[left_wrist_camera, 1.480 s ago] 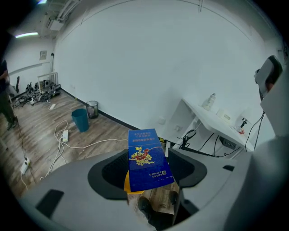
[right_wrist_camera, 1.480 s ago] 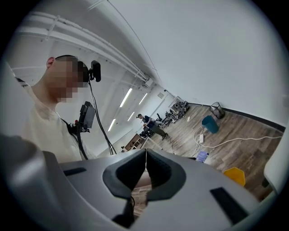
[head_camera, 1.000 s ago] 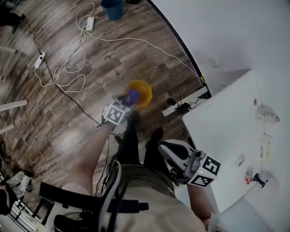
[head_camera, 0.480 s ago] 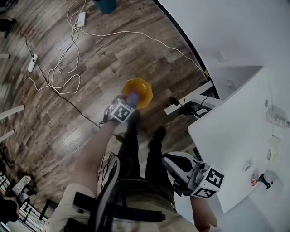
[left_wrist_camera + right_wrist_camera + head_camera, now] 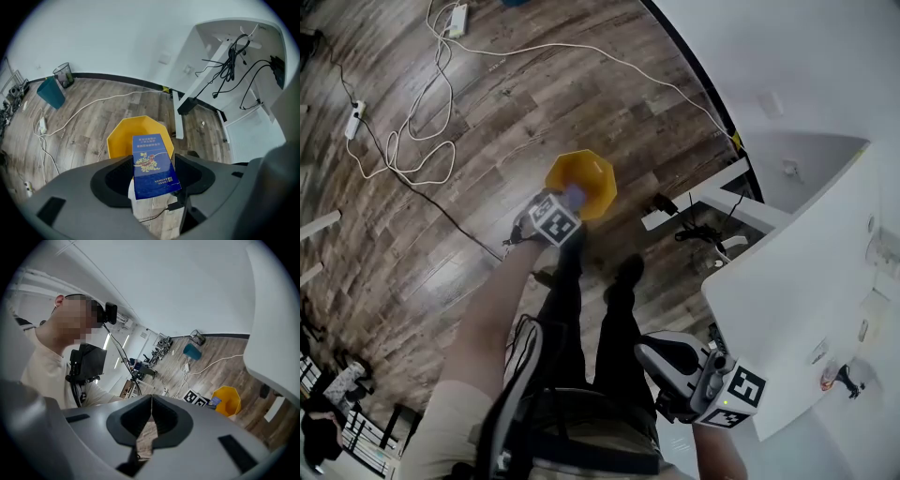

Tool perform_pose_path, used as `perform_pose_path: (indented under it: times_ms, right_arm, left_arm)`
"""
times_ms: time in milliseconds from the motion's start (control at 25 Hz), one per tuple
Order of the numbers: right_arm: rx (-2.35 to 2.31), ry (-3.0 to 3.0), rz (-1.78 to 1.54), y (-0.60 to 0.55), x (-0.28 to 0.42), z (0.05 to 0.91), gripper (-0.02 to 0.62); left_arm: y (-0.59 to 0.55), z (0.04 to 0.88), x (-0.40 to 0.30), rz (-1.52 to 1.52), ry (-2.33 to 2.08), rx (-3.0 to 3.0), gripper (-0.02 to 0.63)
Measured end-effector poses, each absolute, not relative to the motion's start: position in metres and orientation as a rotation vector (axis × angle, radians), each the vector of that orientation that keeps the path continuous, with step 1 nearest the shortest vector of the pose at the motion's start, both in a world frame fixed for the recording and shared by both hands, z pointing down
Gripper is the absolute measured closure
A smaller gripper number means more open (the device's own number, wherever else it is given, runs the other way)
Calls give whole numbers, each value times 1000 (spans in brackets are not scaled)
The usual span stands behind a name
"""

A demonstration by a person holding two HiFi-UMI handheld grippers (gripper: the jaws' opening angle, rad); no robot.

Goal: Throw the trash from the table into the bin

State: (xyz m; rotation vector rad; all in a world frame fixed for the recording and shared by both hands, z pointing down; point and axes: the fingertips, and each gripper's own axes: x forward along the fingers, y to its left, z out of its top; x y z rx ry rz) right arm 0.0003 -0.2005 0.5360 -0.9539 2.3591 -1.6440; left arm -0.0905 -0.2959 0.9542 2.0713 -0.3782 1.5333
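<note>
Currently the left gripper [image 5: 152, 174] jaws clamp a flat, glossy blue carton [image 5: 153, 165] over the yellow octagonal bin [image 5: 586, 178] at 12 o'clock on the wood-plank floor [image 5: 441, 234], while the right gripper [image 5: 151, 420] jaws are closed and empty, near the smooth white bench [image 5: 797, 309] at 3 o'clock.

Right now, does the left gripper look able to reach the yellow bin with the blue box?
Probably yes. The left gripper, closed on the blue box, points down over the open mouth of the yellow bin, and nothing shows between them.
</note>
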Motion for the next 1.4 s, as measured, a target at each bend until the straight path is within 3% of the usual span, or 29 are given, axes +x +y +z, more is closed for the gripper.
perform_pose_path:
  times_ms: [760, 1400]
  right_arm:
    - [-945, 2337, -1689, -202, 5, 553, 578]
    - [-876, 2461, -1445, -222, -20, 463, 578]
  left_arm:
    - [-306, 974, -91, 1487, -431, 2064, 322]
    - [-322, 860, -120, 1416, -541, 2143, 343]
